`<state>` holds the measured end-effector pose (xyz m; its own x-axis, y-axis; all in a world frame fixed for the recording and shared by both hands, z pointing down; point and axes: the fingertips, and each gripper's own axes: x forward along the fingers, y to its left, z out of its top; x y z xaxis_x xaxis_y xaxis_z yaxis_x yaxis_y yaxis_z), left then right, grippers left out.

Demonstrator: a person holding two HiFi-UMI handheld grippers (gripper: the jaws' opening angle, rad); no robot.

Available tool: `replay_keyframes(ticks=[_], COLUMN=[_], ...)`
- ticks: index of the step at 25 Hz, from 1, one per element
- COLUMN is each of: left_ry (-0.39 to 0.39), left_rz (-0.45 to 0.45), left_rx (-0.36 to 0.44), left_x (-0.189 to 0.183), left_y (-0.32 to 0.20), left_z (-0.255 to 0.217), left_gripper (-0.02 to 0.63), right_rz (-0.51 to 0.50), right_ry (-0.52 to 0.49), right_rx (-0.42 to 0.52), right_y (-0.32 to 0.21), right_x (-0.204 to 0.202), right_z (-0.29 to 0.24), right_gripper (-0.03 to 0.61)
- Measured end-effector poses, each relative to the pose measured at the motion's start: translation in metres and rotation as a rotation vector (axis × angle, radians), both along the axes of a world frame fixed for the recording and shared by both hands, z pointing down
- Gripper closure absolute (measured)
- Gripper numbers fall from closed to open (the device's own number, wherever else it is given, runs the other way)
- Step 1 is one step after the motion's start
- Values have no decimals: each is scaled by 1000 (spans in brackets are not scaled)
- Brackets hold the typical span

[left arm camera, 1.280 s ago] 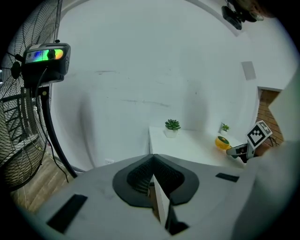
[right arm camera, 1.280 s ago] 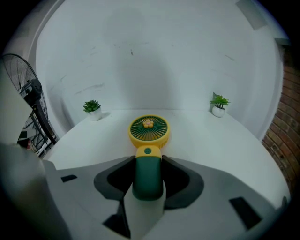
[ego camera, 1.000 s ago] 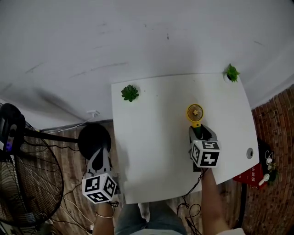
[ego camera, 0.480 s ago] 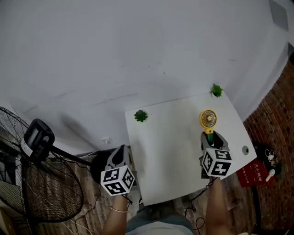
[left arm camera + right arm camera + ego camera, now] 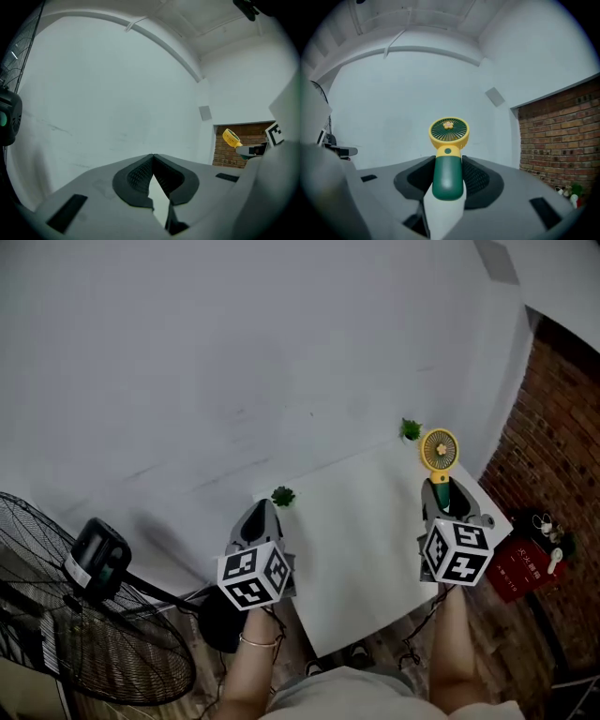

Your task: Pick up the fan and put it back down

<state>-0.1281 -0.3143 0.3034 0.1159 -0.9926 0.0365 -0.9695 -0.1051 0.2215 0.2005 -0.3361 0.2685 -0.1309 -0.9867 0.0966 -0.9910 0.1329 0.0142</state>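
Note:
A small hand fan [image 5: 448, 154] with a yellow round head and a dark green handle is held upright in the air. My right gripper [image 5: 449, 174] is shut on its handle. In the head view the fan [image 5: 439, 452] rises above the right gripper [image 5: 447, 501], over the right part of the white table [image 5: 356, 549]. My left gripper [image 5: 262, 517] is lifted near the table's left edge, jaws shut on nothing [image 5: 153, 157]. The fan [image 5: 230, 138] also shows far right in the left gripper view.
Two small green plants stand on the table, one at the back left [image 5: 283, 496], one at the back right [image 5: 411, 430]. A large black floor fan [image 5: 89, 634] stands to the left. A brick wall [image 5: 553, 427] and a red box [image 5: 518, 568] are at the right.
The right gripper has raised the fan off the table and holds it higher. The left gripper has come up beside the table's left edge. The head camera has tilted.

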Motion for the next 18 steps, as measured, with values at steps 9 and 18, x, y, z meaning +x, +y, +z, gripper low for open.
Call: replay_keyframes(ticks=[9, 18], left_ry=[7, 9], left_rz=[42, 9], left_rx=[13, -48], left_x=[10, -3], left_y=[1, 2], left_z=[-9, 19], left_gripper=[603, 603], right_rz=[36, 13], right_ry=[-11, -12], right_rx=[26, -31], right_y=[15, 4], right_x=[11, 1], right_z=[-18, 8], right_gripper=[403, 403])
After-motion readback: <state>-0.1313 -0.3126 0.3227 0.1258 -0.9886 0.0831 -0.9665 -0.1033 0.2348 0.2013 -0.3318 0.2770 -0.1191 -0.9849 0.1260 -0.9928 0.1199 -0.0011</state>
